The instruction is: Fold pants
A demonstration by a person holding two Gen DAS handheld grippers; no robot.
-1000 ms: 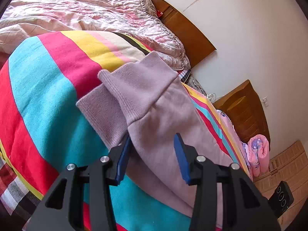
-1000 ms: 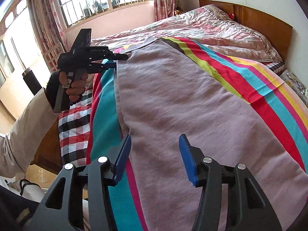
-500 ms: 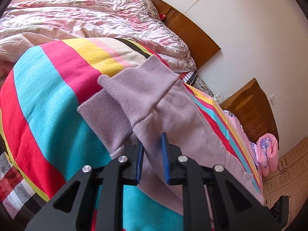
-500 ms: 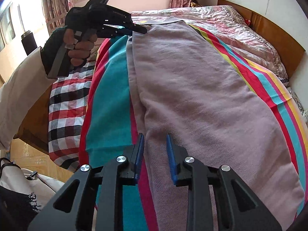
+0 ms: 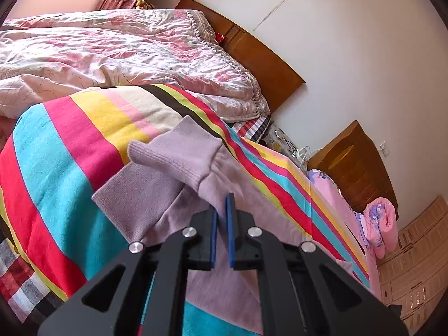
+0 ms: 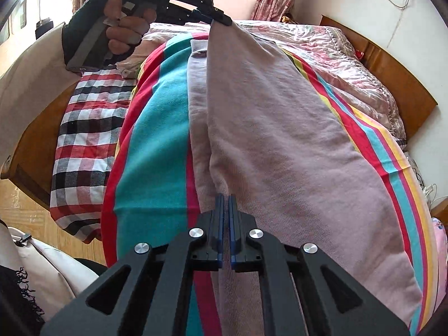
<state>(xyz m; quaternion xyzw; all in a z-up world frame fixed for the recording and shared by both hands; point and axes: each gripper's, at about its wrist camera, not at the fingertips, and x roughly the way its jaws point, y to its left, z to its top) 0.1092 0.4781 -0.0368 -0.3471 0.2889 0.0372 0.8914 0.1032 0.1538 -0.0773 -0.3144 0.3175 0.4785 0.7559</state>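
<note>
We see the mauve pants (image 6: 280, 140) stretched lengthwise over a striped blanket (image 6: 156, 140) on the bed, with the leg ends toward twelve o'clock in the right wrist view and the wider part running down toward six o'clock. Our right gripper (image 6: 226, 198) sits at the six o'clock end, its blue-padded jaws drawn almost together on the near edge of the pants, where a fold of fabric rises into them. At eleven o'clock in that same view our left gripper (image 6: 221, 21), carried in a dark-gloved hand (image 6: 123, 28), pinches the far leg end, and the cloth there is lifted off the blanket so that it hangs in a taut ridge toward us. In the left wrist view, the left gripper (image 5: 222, 204) shows its jaws nearly shut with mauve cloth between them, and two ribbed cuffs (image 5: 179, 156) lie just beyond its tips toward twelve o'clock, one overlapping the other. A crumpled pink floral quilt (image 5: 112, 53) is piled past the blanket toward eleven o'clock, against a wooden headboard (image 5: 263, 64) at one o'clock. A red, white and black checked sheet (image 6: 89, 128) shows at nine o'clock of the right wrist view, beside the blanket's edge.
</note>
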